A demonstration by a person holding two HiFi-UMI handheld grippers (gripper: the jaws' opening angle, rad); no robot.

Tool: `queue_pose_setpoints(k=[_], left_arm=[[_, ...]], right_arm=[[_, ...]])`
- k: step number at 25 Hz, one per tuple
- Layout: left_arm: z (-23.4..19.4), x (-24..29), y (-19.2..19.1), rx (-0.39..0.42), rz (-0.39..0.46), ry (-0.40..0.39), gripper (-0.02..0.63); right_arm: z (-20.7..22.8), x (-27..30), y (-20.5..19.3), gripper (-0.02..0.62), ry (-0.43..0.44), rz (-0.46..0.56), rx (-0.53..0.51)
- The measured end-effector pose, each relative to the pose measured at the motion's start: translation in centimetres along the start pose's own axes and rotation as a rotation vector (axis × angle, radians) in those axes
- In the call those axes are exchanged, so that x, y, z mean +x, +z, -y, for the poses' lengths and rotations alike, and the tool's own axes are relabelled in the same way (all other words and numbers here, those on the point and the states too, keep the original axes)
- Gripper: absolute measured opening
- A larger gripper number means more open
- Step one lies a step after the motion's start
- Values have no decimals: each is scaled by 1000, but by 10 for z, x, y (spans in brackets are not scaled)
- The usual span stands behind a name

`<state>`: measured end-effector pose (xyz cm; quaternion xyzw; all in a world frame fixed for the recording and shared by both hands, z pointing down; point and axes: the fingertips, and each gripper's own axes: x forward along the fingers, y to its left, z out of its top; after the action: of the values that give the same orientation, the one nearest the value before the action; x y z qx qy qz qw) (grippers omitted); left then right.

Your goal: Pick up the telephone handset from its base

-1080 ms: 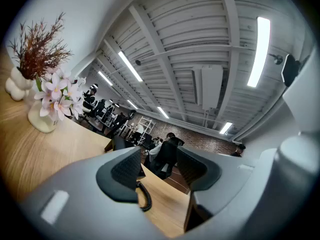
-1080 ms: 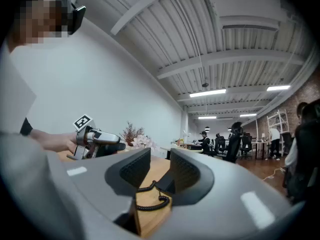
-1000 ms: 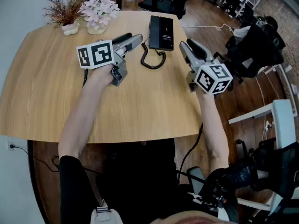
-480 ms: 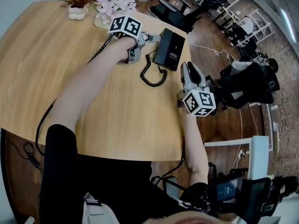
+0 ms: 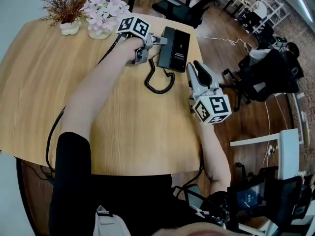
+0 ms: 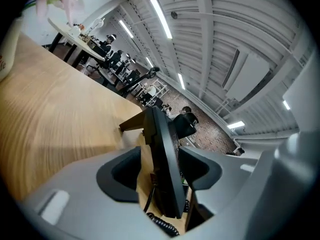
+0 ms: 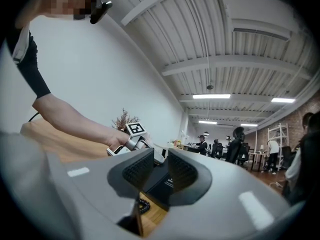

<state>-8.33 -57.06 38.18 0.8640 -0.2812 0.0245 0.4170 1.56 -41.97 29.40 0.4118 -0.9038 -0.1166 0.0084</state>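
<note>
The black telephone lies flat at the far side of the round wooden table, and its coiled cord loops toward me. My left gripper reaches in at the phone's left long edge. In the left gripper view its jaws stand apart around the phone's dark edge, with a strip of wood showing beside the left pad. I cannot tell the handset from the base. My right gripper hovers right of the cord near the table's edge; its jaws are closing, with a narrow gap and nothing between them.
Two small pots stand at the table's far left: pink flowers and a dried plant. Black office chairs and wooden floor lie past the table's right edge. A cable trails from my left arm.
My left gripper has moved from the table's middle, left of the cord, up to the phone's left edge. The right gripper has shifted only slightly beside the cord.
</note>
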Motion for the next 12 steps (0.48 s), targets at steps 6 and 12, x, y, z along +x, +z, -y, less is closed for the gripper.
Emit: queue_pose_setpoints(k=[6,12], left_arm=[[-5,11,-5,32,-52,37,195],[6,11,1,56,-21,12,117]], right_arm=[[11,-6,-3,80,-33,2,12],[17,-6,1,80,-32,0,-23]])
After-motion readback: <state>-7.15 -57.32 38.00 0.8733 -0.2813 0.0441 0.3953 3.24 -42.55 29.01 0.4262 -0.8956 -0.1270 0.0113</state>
